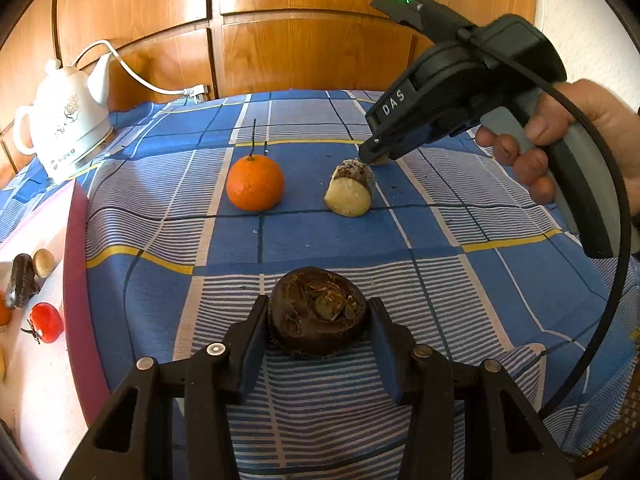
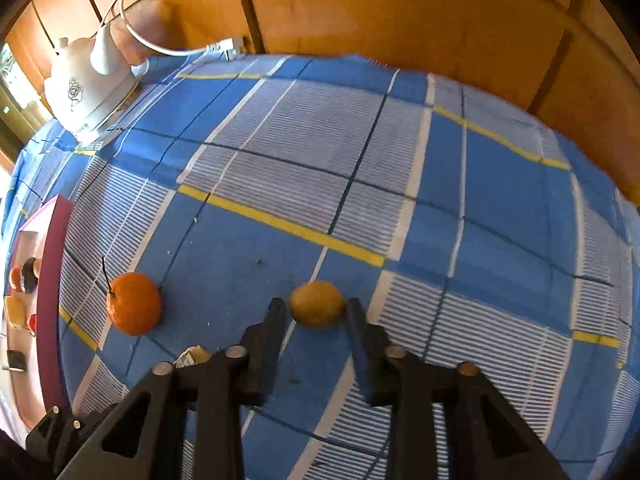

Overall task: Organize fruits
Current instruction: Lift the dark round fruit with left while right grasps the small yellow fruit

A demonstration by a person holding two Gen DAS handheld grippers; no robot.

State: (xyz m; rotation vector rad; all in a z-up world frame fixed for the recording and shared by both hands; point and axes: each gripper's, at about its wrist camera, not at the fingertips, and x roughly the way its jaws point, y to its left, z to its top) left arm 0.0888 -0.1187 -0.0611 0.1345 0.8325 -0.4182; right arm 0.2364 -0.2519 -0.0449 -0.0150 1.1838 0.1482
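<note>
My left gripper is shut on a dark brown round fruit low over the blue checked cloth. An orange with a thin stem and a cut pale fruit piece lie further back. My right gripper is open, its fingers either side of a small yellow-brown fruit on the cloth; the fruit's edges meet both fingertips. In the left wrist view the right gripper points down behind the cut piece. The orange lies to its left.
A pink-rimmed white tray at the left holds a tomato, a dark fruit and other pieces. A white electric kettle with its cord stands at the back left. Wooden cabinet doors stand behind the table.
</note>
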